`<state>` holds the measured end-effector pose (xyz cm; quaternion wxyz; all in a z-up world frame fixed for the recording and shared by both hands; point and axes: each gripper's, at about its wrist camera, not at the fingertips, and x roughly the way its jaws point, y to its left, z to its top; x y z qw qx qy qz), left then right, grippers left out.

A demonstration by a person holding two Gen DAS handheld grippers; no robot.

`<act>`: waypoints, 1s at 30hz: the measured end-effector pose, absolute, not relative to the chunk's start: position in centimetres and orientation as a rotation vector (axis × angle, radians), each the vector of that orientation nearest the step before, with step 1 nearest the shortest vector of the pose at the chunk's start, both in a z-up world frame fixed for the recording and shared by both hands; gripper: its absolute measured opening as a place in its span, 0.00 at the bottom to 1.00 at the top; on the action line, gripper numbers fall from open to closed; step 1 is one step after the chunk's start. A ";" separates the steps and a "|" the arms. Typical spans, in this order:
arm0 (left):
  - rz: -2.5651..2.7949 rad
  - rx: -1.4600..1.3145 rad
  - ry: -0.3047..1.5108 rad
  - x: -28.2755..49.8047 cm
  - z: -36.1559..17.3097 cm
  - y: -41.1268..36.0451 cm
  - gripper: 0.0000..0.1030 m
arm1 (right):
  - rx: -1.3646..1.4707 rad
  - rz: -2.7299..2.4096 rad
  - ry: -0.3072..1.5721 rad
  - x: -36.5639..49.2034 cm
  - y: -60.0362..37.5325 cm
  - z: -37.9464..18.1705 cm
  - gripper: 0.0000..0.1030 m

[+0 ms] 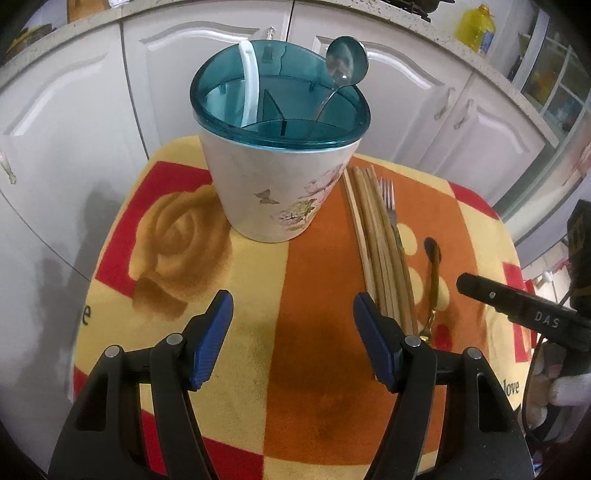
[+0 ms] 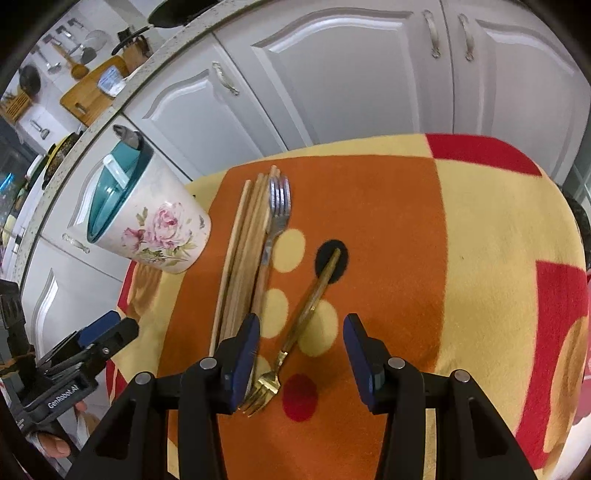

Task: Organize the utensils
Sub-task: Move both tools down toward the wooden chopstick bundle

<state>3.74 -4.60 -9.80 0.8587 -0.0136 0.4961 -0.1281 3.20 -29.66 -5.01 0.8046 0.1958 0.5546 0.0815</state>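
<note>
I am in a home kitchen: white cabinet doors (image 2: 332,74) under a speckled worktop (image 2: 122,92), a wooden chopping board (image 2: 88,92), hanging ladles (image 2: 70,59), a bottle of cooking oil (image 1: 476,26).

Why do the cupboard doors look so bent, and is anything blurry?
Left wrist view: the fisheye lens bows the cabinet doors, and the utensil holder stays sharp. Right wrist view: same bending at the edges, the gold fork crisp, dark vignette in corners.
</note>
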 end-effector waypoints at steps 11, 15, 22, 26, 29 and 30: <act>-0.243 -0.020 1.039 4.1 -10.1 -4.5 0.65 | 0.342 0.237 1.175 6.3 -26.7 -5.2 0.34; -0.234 -0.021 1.053 4.5 -10.7 -4.4 0.65 | 0.336 0.251 1.179 7.2 -25.9 -5.4 0.34; -0.185 -0.038 1.069 5.6 -12.4 -3.4 0.66 | 0.342 0.227 1.183 7.9 -26.6 -5.8 0.34; -0.149 -0.047 1.076 6.1 -13.3 -2.8 0.65 | 0.334 0.240 1.182 8.7 -26.1 -6.0 0.34; -0.129 -0.048 1.090 6.4 -14.1 -2.6 0.65 | 0.319 0.253 1.191 9.6 -25.3 -6.5 0.33; -0.123 -0.049 1.098 6.5 -14.4 -2.6 0.65 | 0.315 0.255 1.195 10.0 -25.1 -6.7 0.33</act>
